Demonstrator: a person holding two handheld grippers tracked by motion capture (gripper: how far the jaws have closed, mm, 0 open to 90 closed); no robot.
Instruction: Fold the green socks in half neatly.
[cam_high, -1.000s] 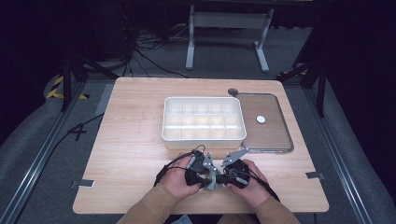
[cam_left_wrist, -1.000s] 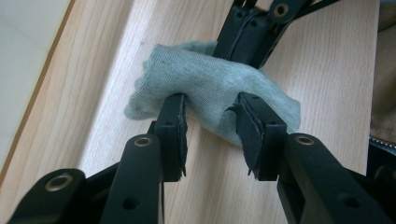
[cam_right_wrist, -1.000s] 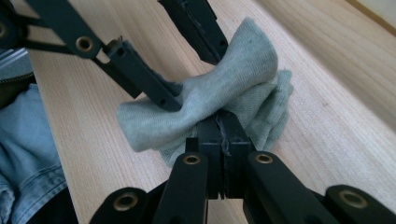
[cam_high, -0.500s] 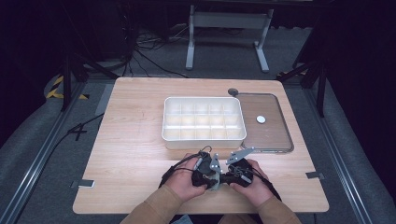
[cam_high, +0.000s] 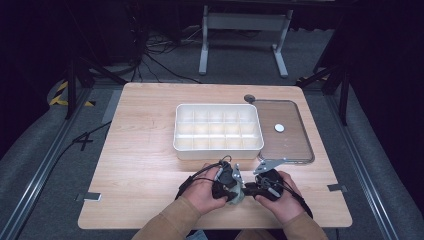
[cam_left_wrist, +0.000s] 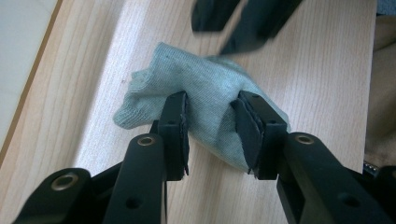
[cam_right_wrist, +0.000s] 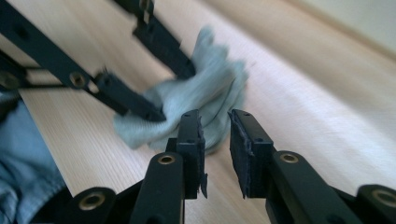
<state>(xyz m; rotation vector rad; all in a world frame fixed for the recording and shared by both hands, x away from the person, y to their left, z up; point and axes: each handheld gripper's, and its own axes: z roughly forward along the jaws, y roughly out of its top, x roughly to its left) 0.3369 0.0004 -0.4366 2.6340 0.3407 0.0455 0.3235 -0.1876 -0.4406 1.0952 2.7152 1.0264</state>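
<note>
A crumpled grey-green cloth (cam_left_wrist: 201, 88) lies on the wooden table (cam_high: 145, 165) near its front edge, between both hands. My left gripper (cam_left_wrist: 210, 105) is shut on it, one pad pressed into each side of the bundle, and its jaws have just tightened a little. My right gripper (cam_right_wrist: 215, 121) faces the cloth (cam_right_wrist: 210, 88) from the other side. Its jaws have just been opening and stand a little apart with nothing between them, the cloth just past their tips. In the high view the cloth (cam_high: 236, 196) sits between the left gripper (cam_high: 231, 189) and the right gripper (cam_high: 248, 189).
A white compartment tray (cam_high: 218, 148) stands mid-table beyond the hands. A dark shallow tray (cam_high: 300, 150) with a small white disc (cam_high: 279, 128) lies to its right. A small dark round piece (cam_high: 249, 98) sits at that tray's far left corner. Bare wood lies to the left.
The right hand has drawn back slightly from the cloth bundle. The left hand stays in place with the cloth.
</note>
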